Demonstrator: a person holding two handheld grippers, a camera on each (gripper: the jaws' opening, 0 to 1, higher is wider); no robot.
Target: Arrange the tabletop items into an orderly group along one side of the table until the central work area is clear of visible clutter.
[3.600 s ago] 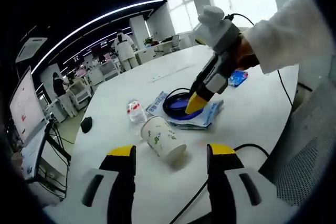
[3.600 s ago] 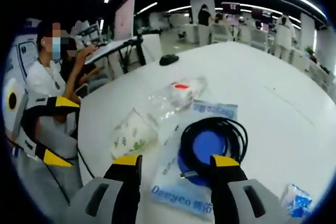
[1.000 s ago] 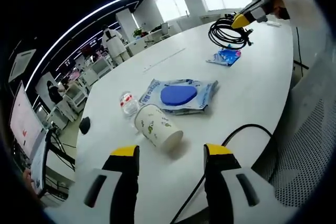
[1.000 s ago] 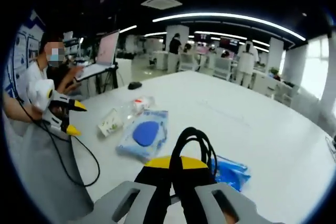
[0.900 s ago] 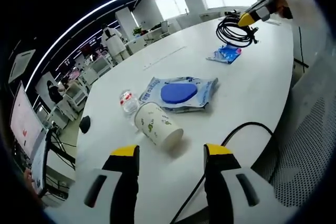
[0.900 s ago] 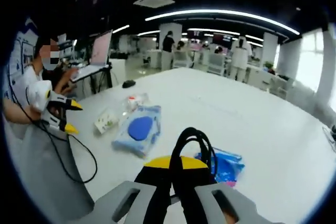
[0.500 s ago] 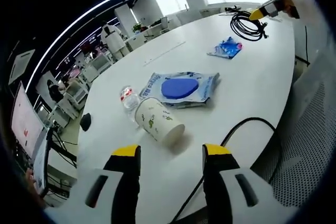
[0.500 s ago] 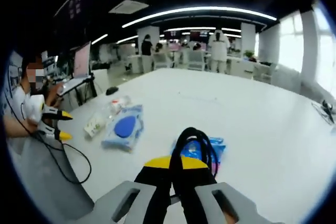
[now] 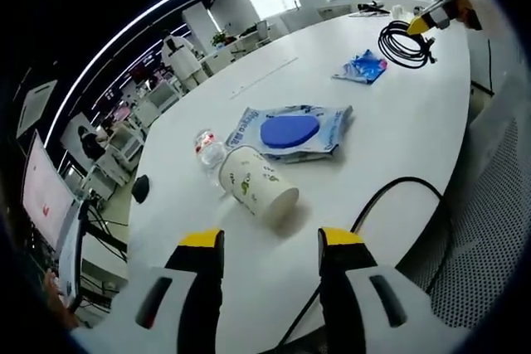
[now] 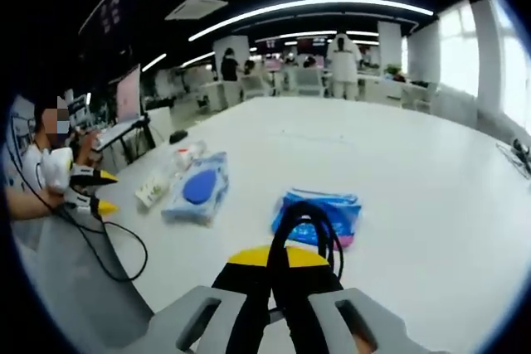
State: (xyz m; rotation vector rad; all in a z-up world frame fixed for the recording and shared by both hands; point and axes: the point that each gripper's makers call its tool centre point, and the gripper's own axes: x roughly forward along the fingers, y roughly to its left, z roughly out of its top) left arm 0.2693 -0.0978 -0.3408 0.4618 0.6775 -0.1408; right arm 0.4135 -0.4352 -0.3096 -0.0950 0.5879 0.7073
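**Cable in my right tongs, most of the clutter not yet grouped**

My right gripper has its jaws pinched together on the coiled black cable, which loops up just past the tips; in the left gripper view that coil hangs far off to my right, near the table's edge. My left gripper stands wide open with nothing between its jaws.

I judge the tidying barely begun. Just ahead of my left tongs lie one tipped paper cup and one small plastic bottle touching it, then one wet-wipe pack with a blue lid. One small blue packet lies beyond my right tongs' tips, under the cable. That makes five items, one of each, none lined up along a side yet.
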